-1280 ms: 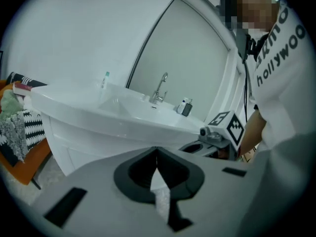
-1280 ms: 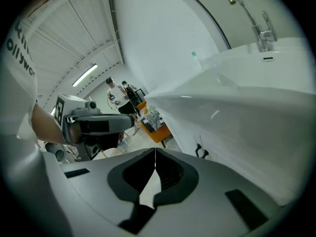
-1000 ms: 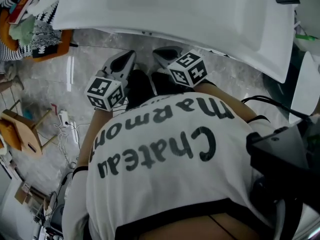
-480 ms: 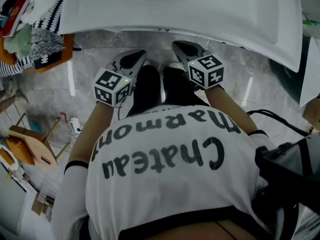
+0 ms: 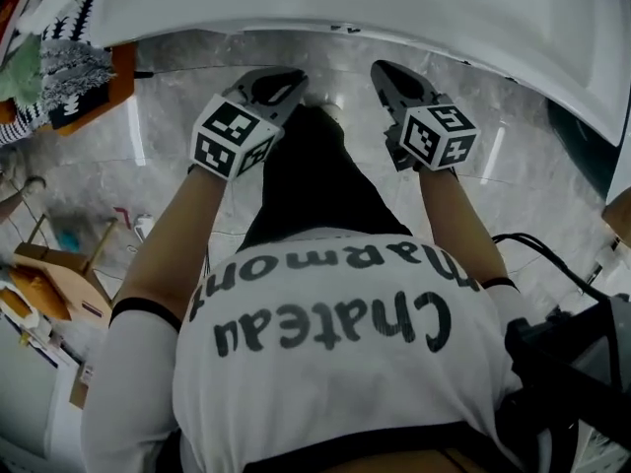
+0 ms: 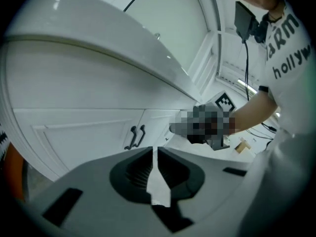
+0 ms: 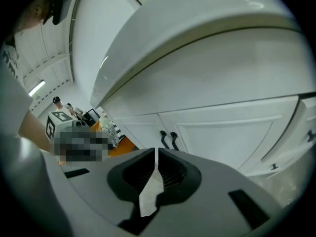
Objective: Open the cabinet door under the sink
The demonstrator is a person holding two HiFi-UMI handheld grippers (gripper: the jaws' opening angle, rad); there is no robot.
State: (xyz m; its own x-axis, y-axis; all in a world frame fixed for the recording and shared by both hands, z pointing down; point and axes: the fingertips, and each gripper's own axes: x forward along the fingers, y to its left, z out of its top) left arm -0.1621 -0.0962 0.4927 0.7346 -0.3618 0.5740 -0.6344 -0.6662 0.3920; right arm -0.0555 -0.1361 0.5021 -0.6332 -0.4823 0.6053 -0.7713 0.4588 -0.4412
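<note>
Cabinet doors (image 7: 227, 132) are shut, so their contents are not visible. The paired dark handles (image 7: 169, 139) lie just ahead of both tool tips, at the doors' meeting edge, untouched. The left tool (image 6: 154, 151) has its jaws together, empty. The right tool (image 7: 156, 153) is likewise closed and empty. The sink (image 5: 394, 3) rim overhangs both tools.

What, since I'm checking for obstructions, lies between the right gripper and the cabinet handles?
Nothing: the right gripper view shows bare space between the right gripper and the handles.

Left tongs (image 6: 154, 151), right tongs (image 7: 156, 153), both closed
</note>
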